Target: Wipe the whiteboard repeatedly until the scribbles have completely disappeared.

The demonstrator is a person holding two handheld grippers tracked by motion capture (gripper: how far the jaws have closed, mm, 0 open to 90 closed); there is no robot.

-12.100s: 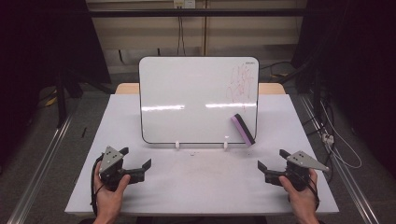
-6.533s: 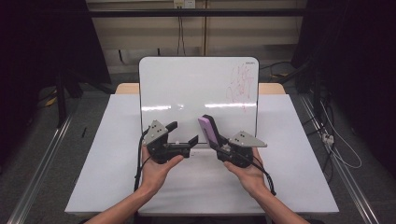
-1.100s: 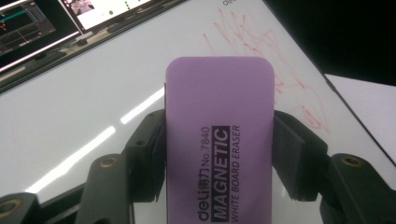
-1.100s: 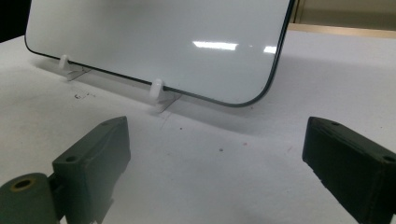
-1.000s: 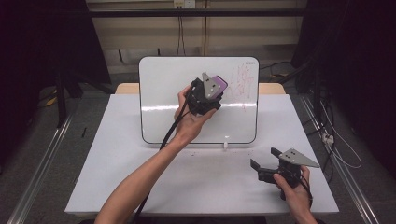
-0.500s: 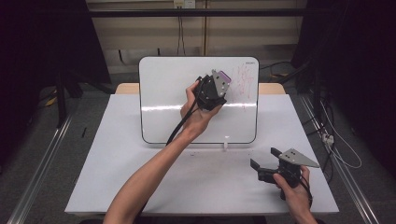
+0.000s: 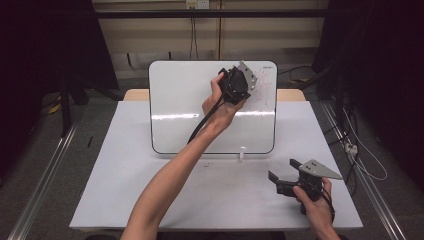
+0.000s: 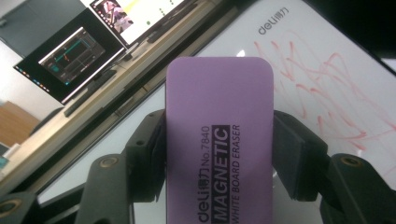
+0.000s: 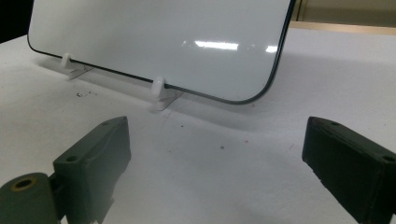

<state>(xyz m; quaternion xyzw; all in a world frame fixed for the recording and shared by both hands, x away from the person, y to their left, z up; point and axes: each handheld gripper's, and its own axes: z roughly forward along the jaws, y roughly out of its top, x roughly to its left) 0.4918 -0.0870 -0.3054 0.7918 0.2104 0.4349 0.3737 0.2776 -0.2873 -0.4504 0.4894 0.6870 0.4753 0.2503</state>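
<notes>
A whiteboard (image 7: 185, 107) stands tilted on white clips at the back of the table, with red scribbles (image 7: 262, 92) near its upper right corner. My left gripper (image 7: 239, 82) is held up in front of that corner, shut on a purple magnetic eraser (image 8: 218, 140). In the left gripper view the red scribbles (image 8: 327, 88) lie just past the eraser's end. My right gripper (image 7: 282, 175) rests low at the table's front right, open, with bare table between its jaws; the whiteboard's lower edge (image 9: 163, 84) stands ahead of it.
The white table (image 7: 110, 185) has free room at the left and front. White clip stands (image 9: 161, 93) hold the board's lower edge. Metal rails (image 7: 40, 185) run along both sides of the table, and cables (image 7: 360, 160) lie on the floor at the right.
My left gripper has carried the eraser rightward across the board, up to the red scribbles at the upper right. The right gripper has stayed where it was.
</notes>
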